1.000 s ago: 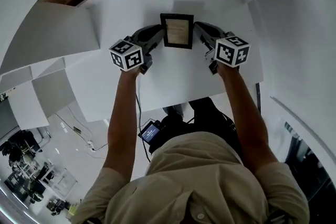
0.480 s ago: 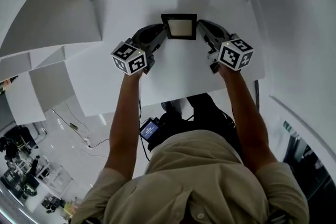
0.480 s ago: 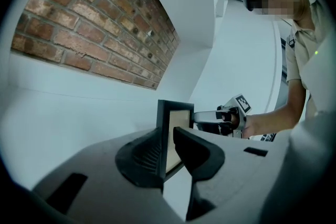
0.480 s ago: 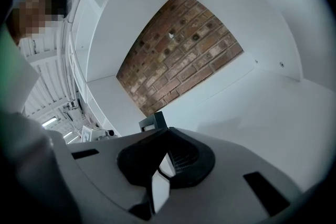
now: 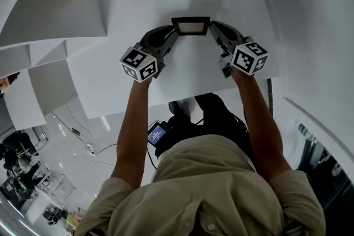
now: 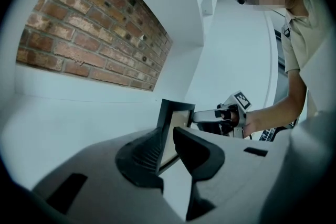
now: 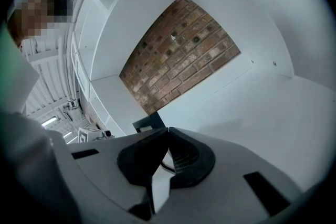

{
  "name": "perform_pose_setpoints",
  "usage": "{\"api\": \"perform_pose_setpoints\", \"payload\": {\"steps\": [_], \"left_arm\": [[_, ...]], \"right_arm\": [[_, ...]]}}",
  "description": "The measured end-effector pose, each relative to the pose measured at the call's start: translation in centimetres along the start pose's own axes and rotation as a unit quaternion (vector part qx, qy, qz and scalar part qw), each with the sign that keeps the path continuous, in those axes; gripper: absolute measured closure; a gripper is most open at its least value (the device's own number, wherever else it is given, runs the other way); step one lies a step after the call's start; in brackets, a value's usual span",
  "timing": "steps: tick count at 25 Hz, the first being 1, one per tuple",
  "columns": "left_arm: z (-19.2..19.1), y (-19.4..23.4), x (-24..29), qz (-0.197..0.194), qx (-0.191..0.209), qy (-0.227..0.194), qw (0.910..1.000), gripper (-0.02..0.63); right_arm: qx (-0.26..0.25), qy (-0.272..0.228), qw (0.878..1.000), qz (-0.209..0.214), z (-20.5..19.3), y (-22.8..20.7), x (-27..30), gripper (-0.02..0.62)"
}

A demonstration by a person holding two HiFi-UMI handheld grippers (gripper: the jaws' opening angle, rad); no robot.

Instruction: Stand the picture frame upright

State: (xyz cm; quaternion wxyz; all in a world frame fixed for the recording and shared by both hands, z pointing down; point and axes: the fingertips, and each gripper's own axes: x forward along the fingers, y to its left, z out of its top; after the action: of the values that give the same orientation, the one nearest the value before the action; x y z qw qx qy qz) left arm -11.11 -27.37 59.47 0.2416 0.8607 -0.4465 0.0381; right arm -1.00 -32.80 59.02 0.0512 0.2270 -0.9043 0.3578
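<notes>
Item: one picture frame (image 5: 191, 26), rectangular, with a narrow dark moulding round a flat pale insert. It is located toward the far edge of the white table (image 5: 182, 83), about midway between the table's left and right edges, and is held between two grippers. Head view: the frame is foreshortened to a shallow band with the top rail uppermost, so it is close to upright. The left gripper (image 5: 170, 35) meets its left side and the right gripper (image 5: 213, 29) its right side. Each gripper bears a white cube (image 5: 138, 63) with black square markers, and bare forearms (image 5: 133, 130) run back to a beige shirt (image 5: 210, 185). Left gripper view adds what the head view lacks: dark ribbed pads closed on the frame's side rail, the pale face on the person's side, and the other gripper's tip touching the opposite rail. Right gripper view: jaws drawn almost together, nipping a thin dark edge of the frame, whose corner shows just beyond the tips. Both gripper views show a rough red-brown brick wall (image 6: 94, 34) behind the table, flanked by smooth matt white panels; the head view gives only a sliver of brick. No view shows whether the bottom rail rests on the table.
</notes>
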Motion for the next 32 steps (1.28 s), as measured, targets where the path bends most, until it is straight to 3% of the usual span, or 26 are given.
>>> {"api": "perform_pose_setpoints", "payload": {"steps": [32], "left_arm": [[-1.0, -1.9, -1.7, -0.004, 0.034, 0.017, 0.9993, 0.549]], "right_arm": [[-0.014, 0.009, 1.0, -0.005, -1.3, 1.4, -1.6, 0.586]]}}
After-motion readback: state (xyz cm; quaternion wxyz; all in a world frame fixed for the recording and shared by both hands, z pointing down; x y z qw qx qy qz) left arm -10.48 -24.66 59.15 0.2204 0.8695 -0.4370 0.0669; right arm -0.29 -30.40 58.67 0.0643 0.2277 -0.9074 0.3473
